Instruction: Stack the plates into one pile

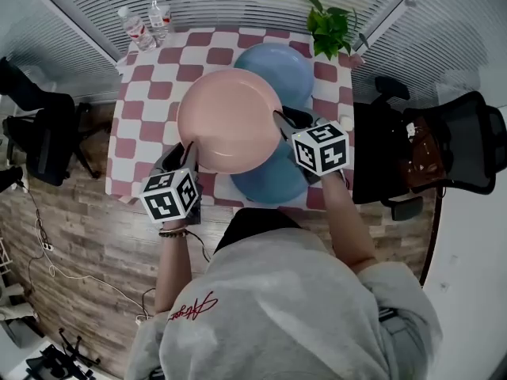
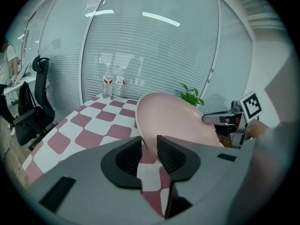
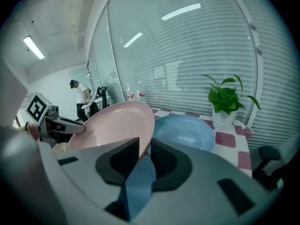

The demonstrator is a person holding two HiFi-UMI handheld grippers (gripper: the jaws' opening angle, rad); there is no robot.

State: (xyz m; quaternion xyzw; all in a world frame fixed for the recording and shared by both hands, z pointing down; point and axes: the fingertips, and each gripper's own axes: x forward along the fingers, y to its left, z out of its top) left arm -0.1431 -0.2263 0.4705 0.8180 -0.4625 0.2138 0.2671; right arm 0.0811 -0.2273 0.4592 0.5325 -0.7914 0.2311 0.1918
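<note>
A large pink plate (image 1: 230, 121) hangs tilted above the checkered table (image 1: 150, 109), held at two sides. My left gripper (image 1: 188, 150) is shut on its near-left rim; in the left gripper view the pink plate (image 2: 178, 121) rises from between the jaws of that gripper (image 2: 149, 151). My right gripper (image 1: 283, 121) is shut on the right rim, and the right gripper view has the pink plate (image 3: 117, 125) leaving that gripper (image 3: 145, 151) to the left. One blue plate (image 1: 277, 66) lies at the table's far side. A second blue plate (image 1: 273, 182) lies near the front edge, partly under the pink one.
Two water bottles (image 1: 146, 22) stand at the table's far left corner and a potted plant (image 1: 331, 22) at the far right. Black office chairs stand to the right (image 1: 451, 145) and left (image 1: 40, 133). A person stands far off in the right gripper view.
</note>
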